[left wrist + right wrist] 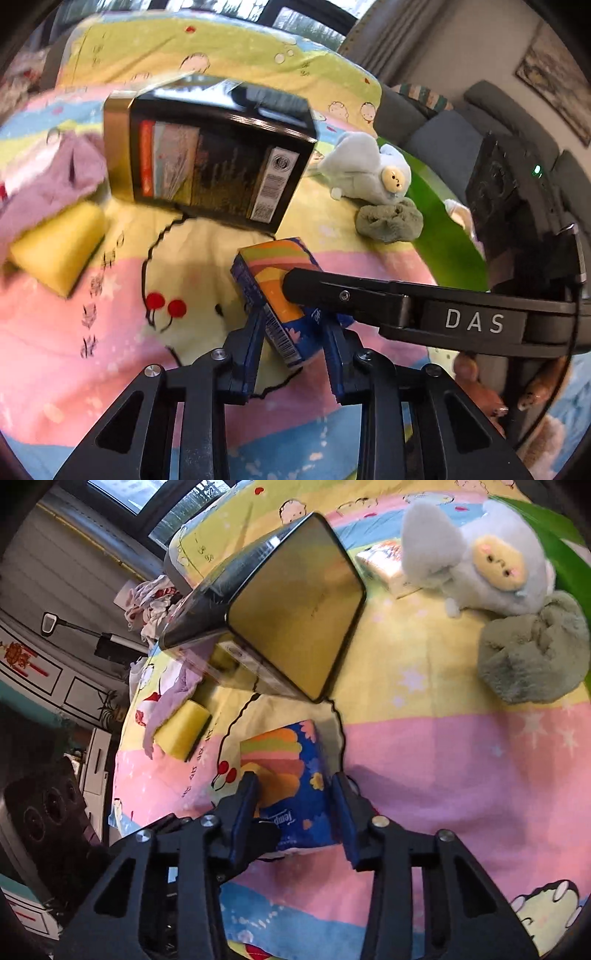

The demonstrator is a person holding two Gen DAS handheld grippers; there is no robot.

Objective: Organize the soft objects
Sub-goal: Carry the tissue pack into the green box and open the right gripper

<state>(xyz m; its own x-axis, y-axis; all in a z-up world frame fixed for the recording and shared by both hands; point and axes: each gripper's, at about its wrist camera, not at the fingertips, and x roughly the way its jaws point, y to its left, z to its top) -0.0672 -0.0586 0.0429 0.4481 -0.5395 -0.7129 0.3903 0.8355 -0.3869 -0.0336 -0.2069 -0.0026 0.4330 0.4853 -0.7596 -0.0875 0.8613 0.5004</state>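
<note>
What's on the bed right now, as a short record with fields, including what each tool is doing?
surface: cartoon bedsheet
left tool: shut on tissue pack
right tool: straddles the same pack, grip unclear
behind pack: black box
left of box: yellow sponge, purple cloth
right of box: grey plush toy, green fuzzy bundle beside it

My left gripper (291,332) — black linkage, blue pads inside the jaws, silver screws behind them; my right gripper (295,801) matches — "DAS" printed along its finger.
</note>
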